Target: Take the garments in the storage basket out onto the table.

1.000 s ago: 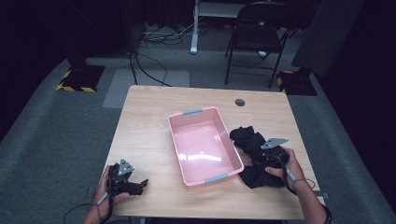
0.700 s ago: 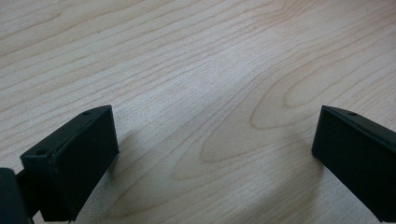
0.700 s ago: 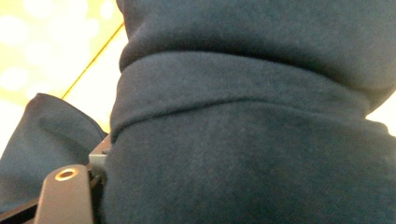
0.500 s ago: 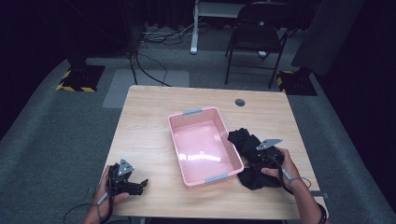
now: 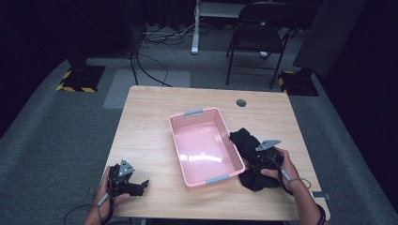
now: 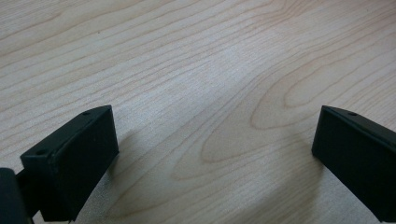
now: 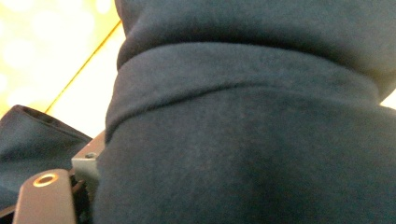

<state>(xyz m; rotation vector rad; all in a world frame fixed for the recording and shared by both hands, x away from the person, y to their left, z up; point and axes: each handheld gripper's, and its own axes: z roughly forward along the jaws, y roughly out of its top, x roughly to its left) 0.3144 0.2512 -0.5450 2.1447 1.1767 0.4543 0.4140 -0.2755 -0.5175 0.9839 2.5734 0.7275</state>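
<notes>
Black cloth (image 5: 253, 161), bunched and soft, at the bin's (image 5: 205, 145) 3 o'clock, long axis running 12 to 6. Right gripper (image 5: 264, 157) buried in it, grip impossible to tell. Left gripper (image 5: 136, 186) far off at 8 o'clock, jaws wide over bare wood (image 6: 210, 70).

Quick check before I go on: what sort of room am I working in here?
Probably a lab or studio set up for recording: a lone wooden table on grey carpet, dark curtained surroundings, hazard-striped stand bases, floor cables and a folding chair.
</notes>
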